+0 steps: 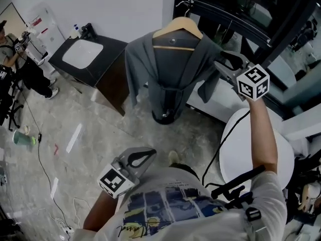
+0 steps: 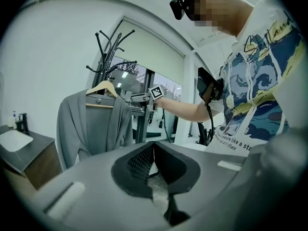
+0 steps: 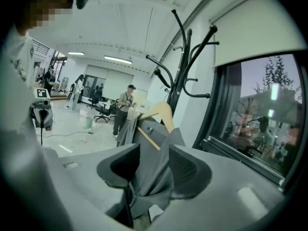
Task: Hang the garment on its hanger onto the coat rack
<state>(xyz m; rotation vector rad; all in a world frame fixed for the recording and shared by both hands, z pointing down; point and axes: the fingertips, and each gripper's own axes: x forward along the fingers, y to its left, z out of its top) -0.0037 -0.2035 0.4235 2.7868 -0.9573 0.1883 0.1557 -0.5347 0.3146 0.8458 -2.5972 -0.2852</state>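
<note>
**Garment up on the rack, right jaws slack around its sleeve**

The grey garment (image 1: pixel 165 79) hangs on its wooden hanger (image 1: pixel 175 26) at the coat rack (image 3: pixel 185 57), draped straight down with the front closed, so its weight looks carried by the hanger and not by a grip. The hanger's hook rises toward the rack's arms; whether it sits fully over one is hard to tell from these angles.

The right gripper (image 1: pixel 228 63) is held high at the garment's side. Its jaws stand apart, and a fold of grey cloth lies loosely between them without being pinched. That suits a release: the cloth can slide out once the gripper draws back.

The left gripper (image 1: pixel 140 158) is held low near the person's body, well away from the rack, jaws closed on nothing. It has no part in this step, so it stays clear of the fabric.

By count: one garment, one hanger, one coat rack, two grippers. The hanging looks essentially done.
</note>
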